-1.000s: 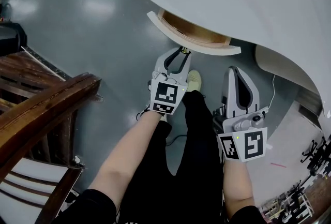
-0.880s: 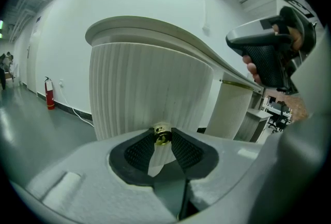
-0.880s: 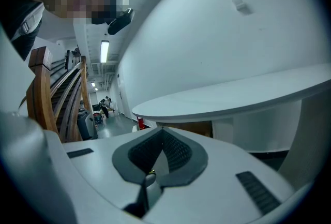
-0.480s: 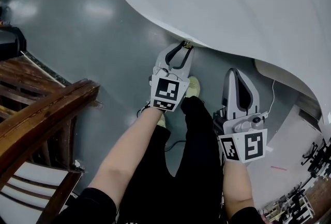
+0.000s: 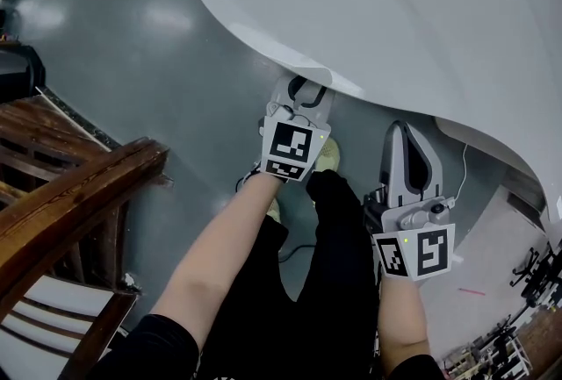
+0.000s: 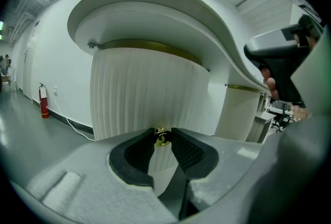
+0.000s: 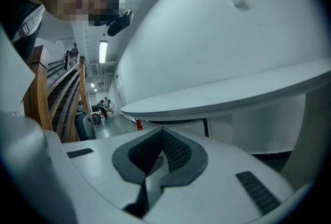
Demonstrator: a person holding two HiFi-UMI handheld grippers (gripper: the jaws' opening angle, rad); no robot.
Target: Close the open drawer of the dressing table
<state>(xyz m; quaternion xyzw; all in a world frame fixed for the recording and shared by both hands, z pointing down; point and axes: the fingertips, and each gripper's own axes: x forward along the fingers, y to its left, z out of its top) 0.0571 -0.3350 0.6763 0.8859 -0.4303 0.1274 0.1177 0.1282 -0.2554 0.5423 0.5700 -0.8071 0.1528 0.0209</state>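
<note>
Drawer: none of it shows in the head view. It lies under the overhang of the dressing table (image 5: 421, 10). A second ago it stood out past the rim, with its wooden inside and curved white front exposed.
Drawer front (image 6: 145, 93): in the left gripper view it is a ribbed white panel, upright below the tabletop, with a gold band along its top edge. Whether it sits fully flush cannot be told.
Knob (image 6: 161, 136): small and gold, on the ribbed panel, set between the left jaw tips.
Left gripper (image 5: 305, 89): its tips pinch the knob from both sides, with the pads behind them held apart by the knob's width. It has gone forward with the drawer, and its tips are now tucked under the table's rim.
Right gripper (image 5: 399, 131): jaws pressed together with nothing between them. It is held clear of the table, beside the left gripper, and sits slightly lower in the picture than before.
Surroundings: the wooden chair (image 5: 79, 185) stands on the grey floor (image 5: 132, 36) to the left, unchanged.
</note>
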